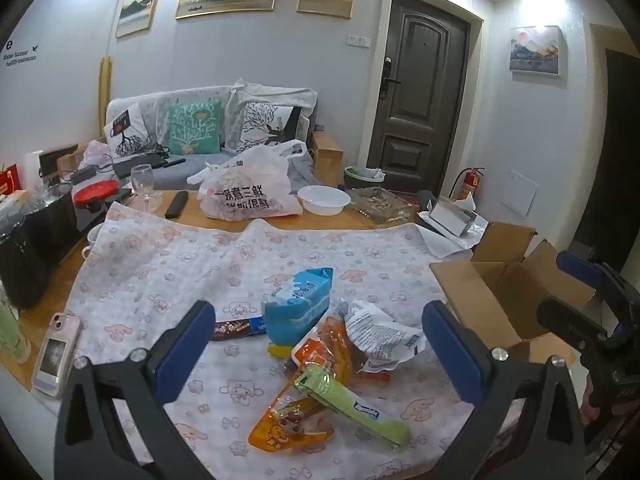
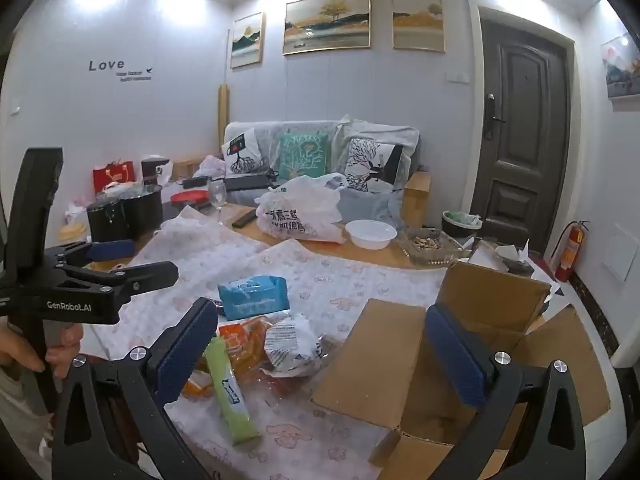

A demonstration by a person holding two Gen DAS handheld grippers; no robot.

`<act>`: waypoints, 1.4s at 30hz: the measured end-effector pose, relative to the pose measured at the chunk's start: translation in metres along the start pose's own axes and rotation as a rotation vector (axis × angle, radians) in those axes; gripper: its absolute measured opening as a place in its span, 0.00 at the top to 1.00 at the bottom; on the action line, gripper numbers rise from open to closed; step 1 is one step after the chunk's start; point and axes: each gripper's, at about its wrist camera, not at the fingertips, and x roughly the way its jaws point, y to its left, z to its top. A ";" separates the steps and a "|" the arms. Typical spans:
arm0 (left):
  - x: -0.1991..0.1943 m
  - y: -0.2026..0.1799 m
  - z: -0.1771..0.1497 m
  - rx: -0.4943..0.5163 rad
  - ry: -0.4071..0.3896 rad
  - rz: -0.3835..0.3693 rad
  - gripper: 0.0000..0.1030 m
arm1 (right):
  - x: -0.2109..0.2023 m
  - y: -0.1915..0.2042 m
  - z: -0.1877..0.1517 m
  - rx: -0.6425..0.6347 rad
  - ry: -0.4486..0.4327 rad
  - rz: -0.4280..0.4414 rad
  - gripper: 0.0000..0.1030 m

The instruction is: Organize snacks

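Left wrist view looks forward and down between its own wide jaws, sitting close over the snack pile [image 1: 320, 344] on the desk [image 1: 224, 208], facing the sofa [image 1: 208, 128] and door [image 1: 420, 112]. Right wrist view sits further right, nearer the cardboard box [image 2: 492, 300], angled the same way. Both share the snacks, the box, the white bag [image 2: 300, 210], sofa and door, and each catches the other gripper at its edge.

A wooden surface [image 1: 224, 210] carries a patterned cloth [image 1: 168, 264] spread across most of it. On the cloth lie a heap of snack packets [image 1: 320, 340] and an open cardboard box [image 2: 496, 320]. Beyond the cloth sit a white plastic bag [image 1: 248, 192], a white bowl [image 1: 324, 199], a wine glass [image 1: 145, 186] and a remote [image 1: 177, 204]; a phone [image 1: 56, 354] lies at the left edge.
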 end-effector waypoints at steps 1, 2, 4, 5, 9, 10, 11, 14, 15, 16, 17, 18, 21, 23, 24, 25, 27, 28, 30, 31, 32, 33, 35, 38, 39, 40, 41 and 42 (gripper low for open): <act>0.000 0.000 0.000 0.002 -0.003 0.000 0.01 | 0.000 0.000 0.000 -0.003 0.002 0.002 0.00; 0.001 0.001 0.001 0.004 -0.005 0.000 0.01 | -0.001 0.000 0.000 -0.007 0.003 0.003 0.00; -0.003 0.001 -0.001 0.008 -0.033 0.000 0.01 | -0.003 0.000 -0.001 -0.018 0.002 0.004 0.00; -0.003 0.001 -0.001 0.008 -0.030 0.000 0.01 | 0.001 -0.002 0.001 -0.010 0.016 0.007 0.00; 0.000 0.001 0.000 0.011 -0.029 -0.010 0.01 | 0.004 0.003 -0.001 -0.009 0.025 0.006 0.00; 0.000 0.002 0.001 0.013 -0.030 -0.009 0.01 | 0.004 0.005 -0.002 -0.008 0.024 0.005 0.00; 0.000 0.000 0.002 0.018 -0.029 -0.007 0.01 | 0.005 0.001 0.000 0.003 0.032 0.013 0.00; 0.003 -0.003 -0.001 0.029 -0.033 -0.011 0.01 | 0.007 0.001 -0.001 0.016 0.036 0.026 0.00; 0.003 -0.004 -0.001 0.034 -0.032 -0.010 0.01 | 0.007 0.002 -0.001 0.016 0.037 0.025 0.00; 0.003 -0.005 -0.001 0.037 -0.031 -0.009 0.01 | 0.008 0.003 -0.001 0.015 0.040 0.021 0.00; 0.003 -0.006 -0.001 0.040 -0.030 -0.008 0.01 | 0.007 0.004 -0.002 0.016 0.041 0.018 0.00; 0.003 -0.007 -0.001 0.043 -0.029 -0.009 0.01 | 0.007 0.004 -0.002 0.019 0.042 0.016 0.00; 0.002 -0.008 -0.001 0.046 -0.031 -0.010 0.01 | 0.006 0.004 -0.004 0.024 0.041 0.003 0.00; 0.001 -0.010 -0.001 0.052 -0.035 -0.009 0.01 | 0.005 0.004 -0.005 0.025 0.045 0.002 0.00; 0.001 -0.010 -0.001 0.056 -0.038 -0.009 0.01 | 0.005 0.003 -0.006 0.029 0.047 0.002 0.00; 0.001 -0.011 -0.002 0.058 -0.039 -0.009 0.01 | 0.005 0.003 -0.006 0.032 0.050 -0.001 0.00; 0.000 -0.012 -0.002 0.060 -0.039 -0.013 0.01 | 0.005 0.001 -0.005 0.035 0.051 -0.006 0.00; 0.000 -0.012 -0.001 0.059 -0.039 -0.014 0.01 | 0.005 0.001 -0.005 0.036 0.051 -0.008 0.00; -0.001 -0.013 -0.001 0.061 -0.039 -0.014 0.01 | 0.005 0.001 -0.005 0.035 0.054 -0.008 0.00; -0.001 -0.013 -0.001 0.060 -0.040 -0.014 0.01 | 0.004 0.000 -0.005 0.036 0.054 -0.009 0.00; -0.001 -0.013 -0.001 0.061 -0.040 -0.014 0.01 | 0.005 0.001 -0.005 0.036 0.053 -0.008 0.00; -0.002 -0.013 -0.001 0.062 -0.040 -0.015 0.01 | 0.005 0.000 -0.005 0.037 0.053 -0.007 0.00; -0.002 -0.014 -0.001 0.066 -0.041 -0.015 0.01 | 0.005 0.001 -0.005 0.036 0.054 -0.009 0.00; -0.002 -0.014 -0.001 0.068 -0.042 -0.013 0.01 | 0.005 0.001 -0.005 0.034 0.053 -0.010 0.00; -0.002 -0.014 -0.001 0.065 -0.043 -0.013 0.01 | 0.005 0.001 -0.005 0.035 0.052 -0.010 0.00; -0.001 -0.015 -0.001 0.065 -0.043 -0.012 0.01 | 0.005 0.001 -0.005 0.036 0.054 -0.007 0.00; -0.001 -0.016 -0.001 0.066 -0.042 -0.011 0.01 | 0.005 0.001 -0.005 0.036 0.055 -0.007 0.00; -0.001 -0.016 -0.002 0.067 -0.042 -0.011 0.01 | 0.005 0.001 -0.005 0.036 0.055 -0.008 0.00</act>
